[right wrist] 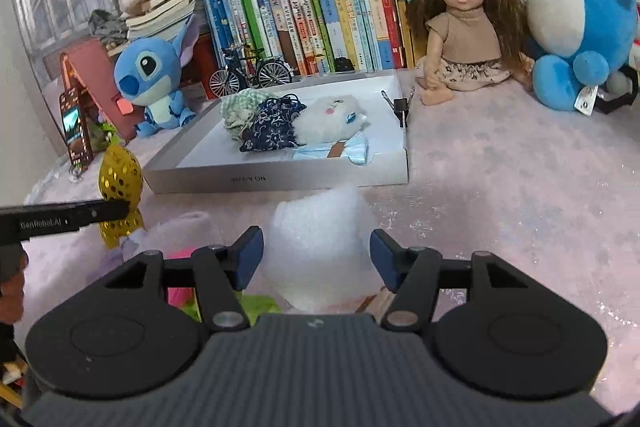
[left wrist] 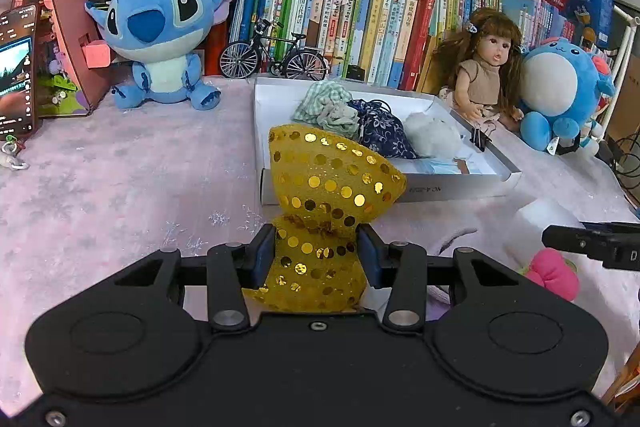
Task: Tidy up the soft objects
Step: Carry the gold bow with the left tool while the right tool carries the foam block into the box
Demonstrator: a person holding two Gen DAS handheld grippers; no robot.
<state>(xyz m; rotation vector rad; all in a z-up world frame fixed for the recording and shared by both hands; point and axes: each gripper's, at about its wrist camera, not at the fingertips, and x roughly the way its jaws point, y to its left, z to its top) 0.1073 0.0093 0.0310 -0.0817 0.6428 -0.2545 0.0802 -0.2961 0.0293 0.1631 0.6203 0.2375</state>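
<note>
Pink fuzzy cloth (left wrist: 120,179) covers the table, w/ a wall of books (left wrist: 360,11) along the back. Stitch plush (left wrist: 160,35) sits back left next to a mini bike (left wrist: 274,53), doll (left wrist: 486,67) and a round blue plush (left wrist: 560,95) on the right. Phone (left wrist: 16,71) is propped up far left.

White tray (right wrist: 280,179) sits mid-table and already has stuff in it: green check cloth (right wrist: 240,111), navy floral pouch (right wrist: 274,129), white fluffy toy (right wrist: 336,119) and a light blue mask (right wrist: 348,151) at the front edge. Binder clip (right wrist: 400,107) is on the tray's right rim.

Left gripper (left wrist: 316,257) is pinching a gold sequin pouch (left wrist: 332,179) at its narrow waist, pads pressed in on both sides, pouch lifted just in front of the tray's near wall.

Right gripper (right wrist: 316,257) is spread wide, pads either side of a white foam lump (right wrist: 320,235) on the cloth but not touching it afaict. Foam sits just in front of the tray.

Pink soft thing (left wrist: 554,273) and a pale purple one (right wrist: 176,231) lie on the cloth btw the two grippers, can't tell what they are exactly.
</note>
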